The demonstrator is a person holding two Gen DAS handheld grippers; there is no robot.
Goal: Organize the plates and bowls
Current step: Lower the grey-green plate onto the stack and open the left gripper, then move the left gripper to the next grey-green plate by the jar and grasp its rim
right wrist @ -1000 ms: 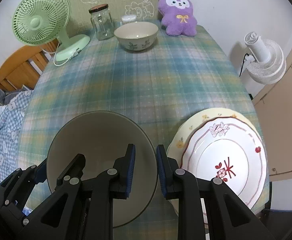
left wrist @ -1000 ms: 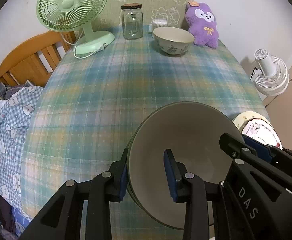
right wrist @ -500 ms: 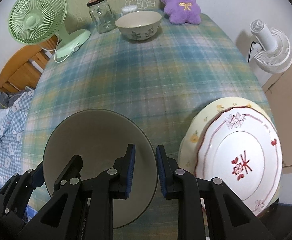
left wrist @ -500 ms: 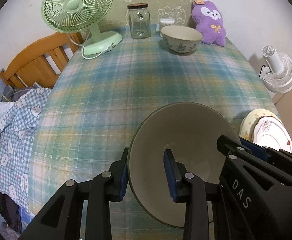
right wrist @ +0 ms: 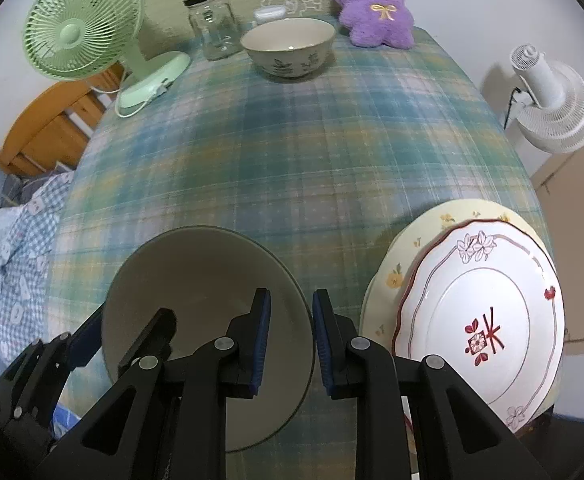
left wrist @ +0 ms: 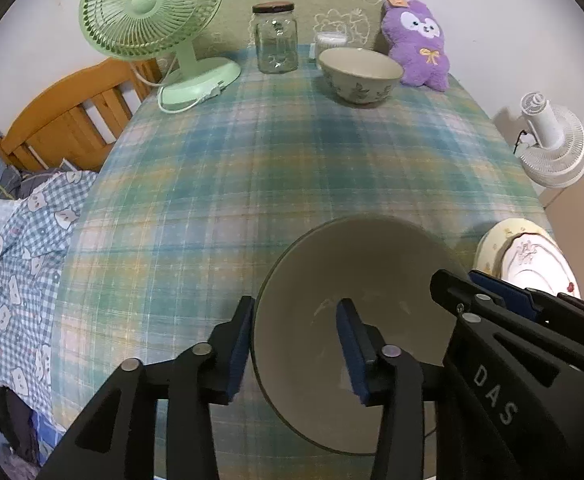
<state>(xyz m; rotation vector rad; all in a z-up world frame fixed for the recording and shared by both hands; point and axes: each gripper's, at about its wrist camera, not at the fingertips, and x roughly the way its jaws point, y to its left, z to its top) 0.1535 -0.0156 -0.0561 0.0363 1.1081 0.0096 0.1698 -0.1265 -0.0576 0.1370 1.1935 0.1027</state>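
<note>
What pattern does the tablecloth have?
The tablecloth has a plaid check in blue-green, yellow and white, clearest in the right wrist view.

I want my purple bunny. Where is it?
In both views the purple plush sits at the table's far edge against the wall, right of the flowered bowl.
</note>
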